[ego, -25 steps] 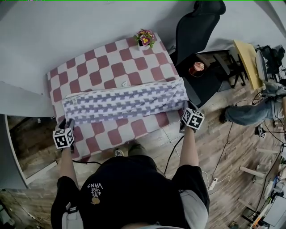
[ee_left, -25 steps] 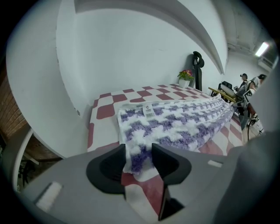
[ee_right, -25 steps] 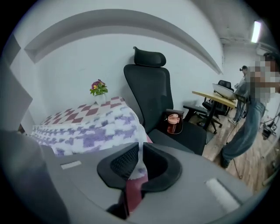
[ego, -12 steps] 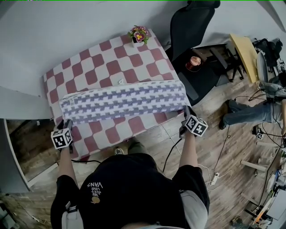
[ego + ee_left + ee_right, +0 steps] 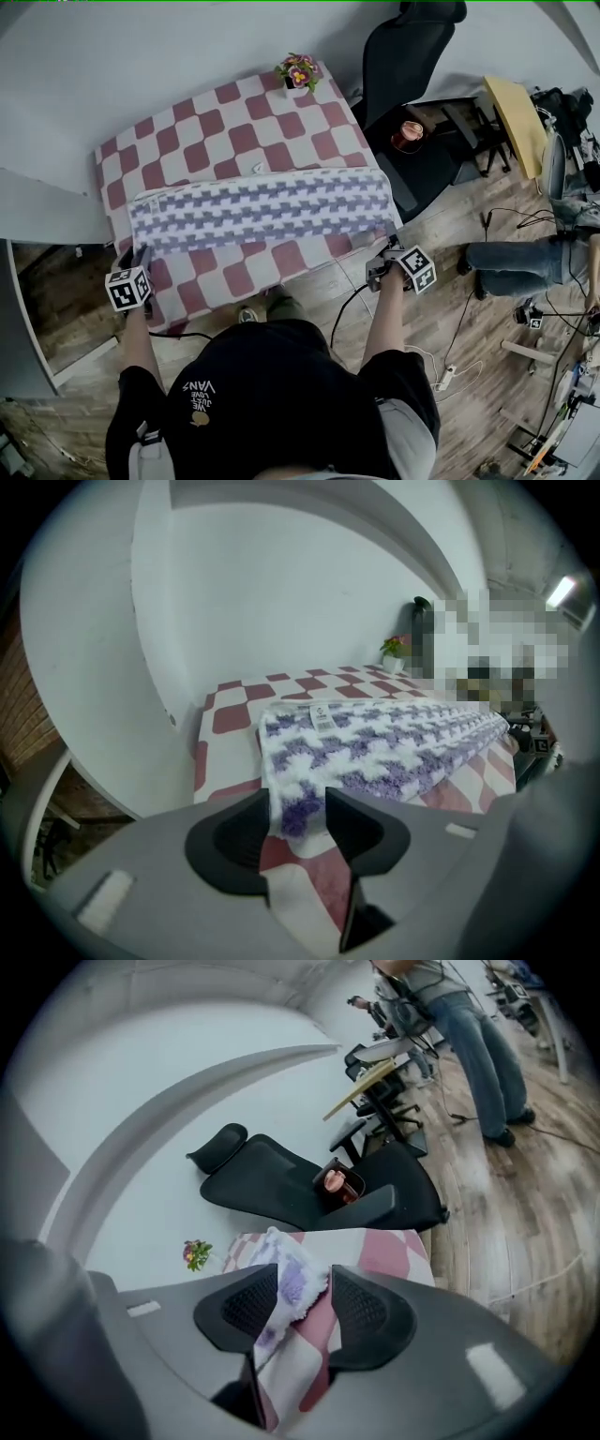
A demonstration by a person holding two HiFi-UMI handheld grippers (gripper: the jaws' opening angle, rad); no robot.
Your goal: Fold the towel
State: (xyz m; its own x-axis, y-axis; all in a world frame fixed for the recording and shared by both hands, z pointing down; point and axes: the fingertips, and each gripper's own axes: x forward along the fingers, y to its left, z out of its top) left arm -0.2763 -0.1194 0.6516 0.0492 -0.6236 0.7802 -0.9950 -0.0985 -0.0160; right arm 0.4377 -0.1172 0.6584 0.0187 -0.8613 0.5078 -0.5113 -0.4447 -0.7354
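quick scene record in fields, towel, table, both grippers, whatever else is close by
towel: purple and white, lying as a long strip across the table
table: red and white checked top
left gripper: open, near-left towel corner between its jaws
right gripper: open, jaws have just been opening, right-end towel corner between them
far edge: small flower pot
beside table: black office chair
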